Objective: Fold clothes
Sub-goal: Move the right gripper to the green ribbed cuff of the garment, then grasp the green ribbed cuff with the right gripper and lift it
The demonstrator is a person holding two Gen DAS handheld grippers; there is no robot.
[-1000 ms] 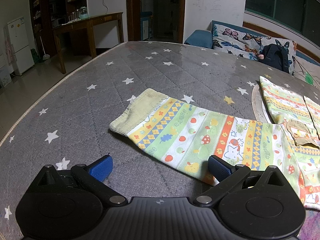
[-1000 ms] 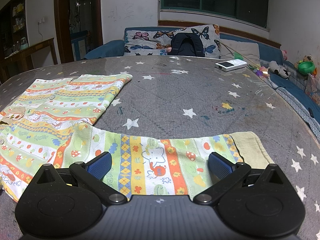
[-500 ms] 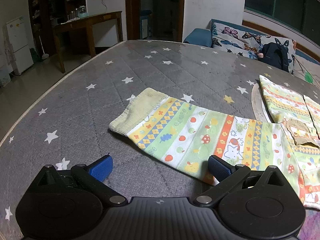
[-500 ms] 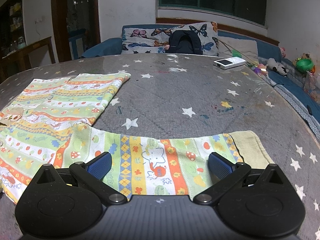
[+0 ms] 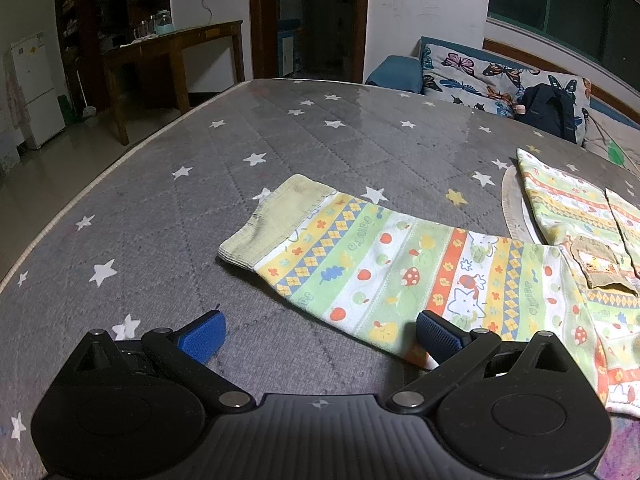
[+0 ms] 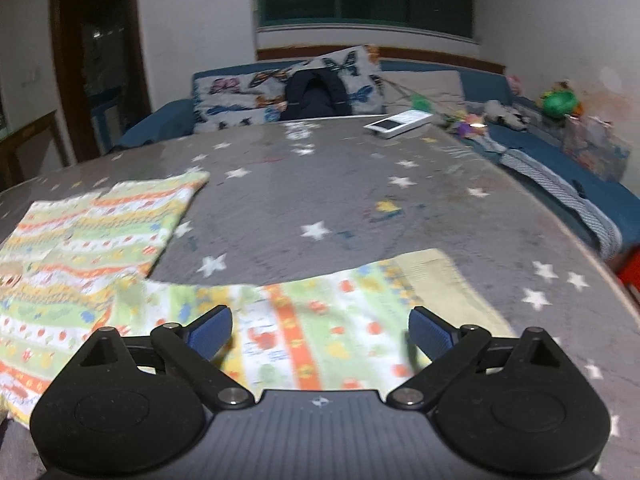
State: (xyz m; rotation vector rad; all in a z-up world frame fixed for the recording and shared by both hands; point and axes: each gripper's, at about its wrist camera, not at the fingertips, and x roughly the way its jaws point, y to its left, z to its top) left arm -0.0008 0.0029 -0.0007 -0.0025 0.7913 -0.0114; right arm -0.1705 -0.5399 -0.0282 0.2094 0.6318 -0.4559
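Observation:
A child's striped, patterned top lies flat on the grey star-print mattress [image 5: 280,136]. In the left wrist view its left sleeve [image 5: 384,264] with a pale ribbed cuff [image 5: 276,224] stretches out ahead of my left gripper [image 5: 320,334], which is open and empty at the sleeve's near edge. In the right wrist view the other sleeve [image 6: 320,320] with its cuff [image 6: 436,276] lies just under my right gripper [image 6: 320,330], open and empty. The body of the top [image 6: 92,232] spreads to the left.
A white device [image 6: 398,123] lies on the mattress's far side. A sofa with butterfly cushions [image 6: 248,96] and a dark backpack [image 6: 316,94] stands behind it. Toys [image 6: 560,102] sit at the right. A wooden table [image 5: 172,52] and a fridge [image 5: 32,88] stand at the left.
My right gripper has moved forward and tilted, so the right wrist view is now blurred and the sleeve sits closer under it. The left gripper has barely moved.

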